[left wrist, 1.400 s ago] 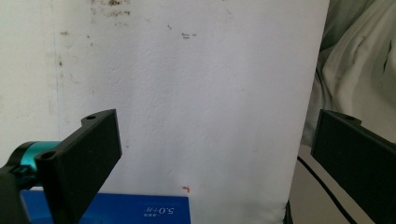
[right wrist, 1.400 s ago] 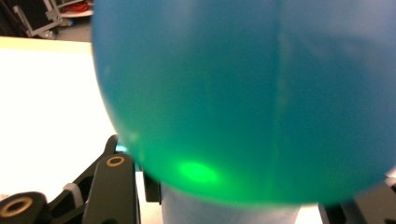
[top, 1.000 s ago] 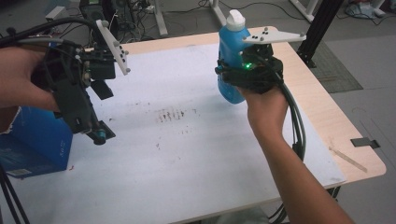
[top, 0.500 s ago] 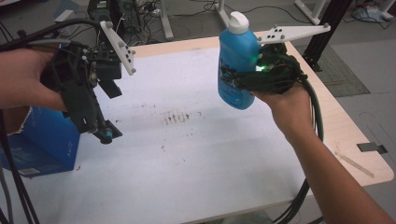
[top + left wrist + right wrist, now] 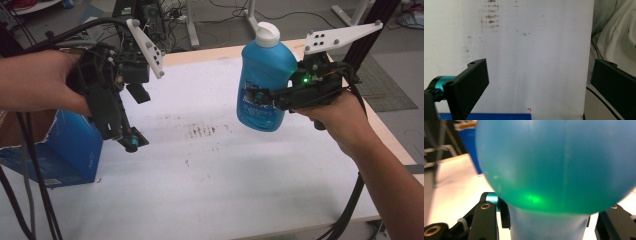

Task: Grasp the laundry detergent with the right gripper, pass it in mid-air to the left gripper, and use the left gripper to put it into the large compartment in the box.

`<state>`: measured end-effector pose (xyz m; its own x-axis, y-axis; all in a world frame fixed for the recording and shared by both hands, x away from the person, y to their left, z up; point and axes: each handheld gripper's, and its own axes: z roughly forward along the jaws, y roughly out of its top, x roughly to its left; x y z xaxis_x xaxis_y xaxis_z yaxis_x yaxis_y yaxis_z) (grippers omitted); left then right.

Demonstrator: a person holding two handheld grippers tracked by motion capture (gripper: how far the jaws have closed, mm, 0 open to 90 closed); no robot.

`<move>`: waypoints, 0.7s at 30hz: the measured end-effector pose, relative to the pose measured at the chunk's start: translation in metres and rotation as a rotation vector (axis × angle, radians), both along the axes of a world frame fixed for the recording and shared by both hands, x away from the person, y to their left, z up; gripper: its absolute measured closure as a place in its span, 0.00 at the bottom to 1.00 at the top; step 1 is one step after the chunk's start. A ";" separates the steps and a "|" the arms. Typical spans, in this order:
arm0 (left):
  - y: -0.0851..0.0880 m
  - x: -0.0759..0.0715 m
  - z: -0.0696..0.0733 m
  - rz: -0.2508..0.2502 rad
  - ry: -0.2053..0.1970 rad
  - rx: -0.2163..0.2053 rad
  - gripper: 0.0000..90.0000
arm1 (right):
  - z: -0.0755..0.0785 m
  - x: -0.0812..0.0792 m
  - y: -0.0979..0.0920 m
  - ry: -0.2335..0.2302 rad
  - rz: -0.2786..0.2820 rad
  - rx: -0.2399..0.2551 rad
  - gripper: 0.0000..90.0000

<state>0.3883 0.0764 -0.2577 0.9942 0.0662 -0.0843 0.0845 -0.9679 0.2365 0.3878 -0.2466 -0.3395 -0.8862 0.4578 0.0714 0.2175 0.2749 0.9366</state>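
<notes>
A blue bottle [image 5: 264, 85] with a white cap hangs upright above the white-covered table [image 5: 225, 180]. My right gripper [image 5: 260, 97] is shut on its lower body from the right side. In the right gripper view the bottle [image 5: 554, 165] bulges close to the lens between the two black jaws of my right gripper [image 5: 551, 225]. My left gripper [image 5: 122, 135] hovers over the table's left part and points down. Its jaws stand wide apart in the left gripper view, so the left gripper [image 5: 536, 82] is open, with bare table between them.
A blue cardboard box [image 5: 70, 150] stands at the table's left edge under my left hand. Dark smudges [image 5: 202, 131] mark the white cover mid-table. Wooden table edge [image 5: 385, 130] runs along the right. Cables hang at the left and lower right.
The right hand has raised the bottle a little higher above the table and nearer the camera. The left gripper has stayed almost where it was.
</notes>
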 end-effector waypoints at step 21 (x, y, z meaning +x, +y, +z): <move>-0.021 -0.002 0.020 -0.049 0.010 -0.005 0.02 | -0.006 -0.012 0.036 0.024 0.342 -0.082 0.50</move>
